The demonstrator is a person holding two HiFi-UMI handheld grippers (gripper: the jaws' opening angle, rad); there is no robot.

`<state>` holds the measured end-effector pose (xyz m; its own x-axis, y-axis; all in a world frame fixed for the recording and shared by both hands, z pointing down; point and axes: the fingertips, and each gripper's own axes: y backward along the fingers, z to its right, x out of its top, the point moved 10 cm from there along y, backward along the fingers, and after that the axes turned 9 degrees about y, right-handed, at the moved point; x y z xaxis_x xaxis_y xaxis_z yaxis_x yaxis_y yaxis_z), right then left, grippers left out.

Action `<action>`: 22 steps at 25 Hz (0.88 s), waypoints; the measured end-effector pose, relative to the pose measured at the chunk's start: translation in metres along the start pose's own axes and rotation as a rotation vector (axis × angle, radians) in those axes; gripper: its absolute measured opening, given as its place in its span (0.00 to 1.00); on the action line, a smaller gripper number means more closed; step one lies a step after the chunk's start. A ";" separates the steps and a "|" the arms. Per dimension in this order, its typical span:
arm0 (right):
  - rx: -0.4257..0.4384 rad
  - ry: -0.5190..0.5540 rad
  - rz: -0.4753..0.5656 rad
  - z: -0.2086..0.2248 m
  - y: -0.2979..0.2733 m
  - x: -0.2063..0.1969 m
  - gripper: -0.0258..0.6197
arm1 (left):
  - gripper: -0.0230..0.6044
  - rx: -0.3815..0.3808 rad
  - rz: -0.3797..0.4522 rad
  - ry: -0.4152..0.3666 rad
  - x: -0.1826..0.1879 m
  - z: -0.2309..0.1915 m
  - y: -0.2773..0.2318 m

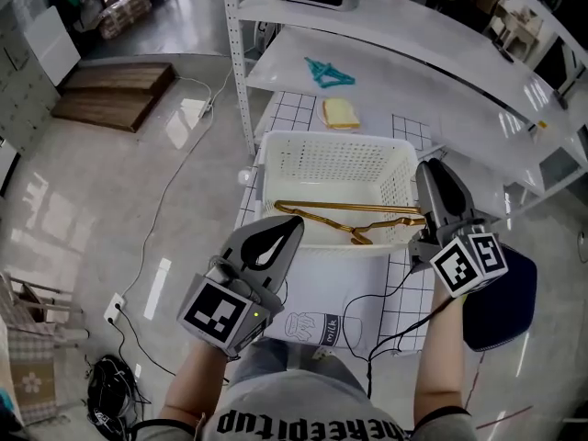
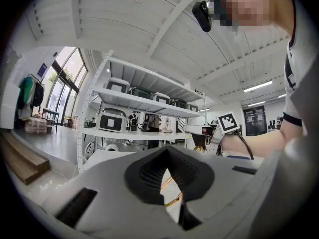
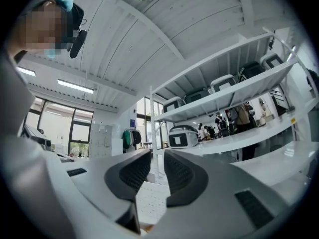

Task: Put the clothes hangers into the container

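Note:
A white perforated basket (image 1: 331, 138) stands on the gridded table below me. Gold clothes hangers (image 1: 354, 211) lie inside it near its front wall. A teal hanger (image 1: 328, 72) rests on the white shelf behind it. My left gripper (image 1: 295, 221) hovers over the basket's front left rim, its tips together and holding nothing. Through the gap below its tips (image 2: 167, 149) a bit of gold hanger (image 2: 173, 201) shows. My right gripper (image 1: 428, 167) is at the basket's right rim. Its jaws (image 3: 157, 156) stand a little apart with nothing between them.
A yellow folded cloth (image 1: 340, 113) lies on the table behind the basket. White shelving (image 1: 404, 35) with grey appliances rises beyond. A white sheet printed "milk" (image 1: 322, 324) lies before the basket. A dark blue seat (image 1: 503, 301) is at the right, and cables run on the floor at the left.

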<state>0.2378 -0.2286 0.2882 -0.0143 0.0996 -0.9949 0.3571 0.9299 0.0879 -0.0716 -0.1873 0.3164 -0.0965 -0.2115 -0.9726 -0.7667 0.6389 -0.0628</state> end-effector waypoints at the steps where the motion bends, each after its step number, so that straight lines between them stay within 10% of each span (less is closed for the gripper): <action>1: -0.008 0.001 0.000 0.003 0.003 0.001 0.21 | 0.06 -0.007 -0.003 0.002 0.000 0.002 -0.002; 22: -0.099 0.007 -0.008 0.015 0.058 0.009 0.21 | 0.06 -0.123 -0.011 -0.001 -0.002 0.033 -0.024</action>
<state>0.2725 -0.1792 0.2840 -0.0232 0.0940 -0.9953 0.2631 0.9610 0.0846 -0.0320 -0.1783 0.3130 -0.0875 -0.2175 -0.9721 -0.8399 0.5409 -0.0454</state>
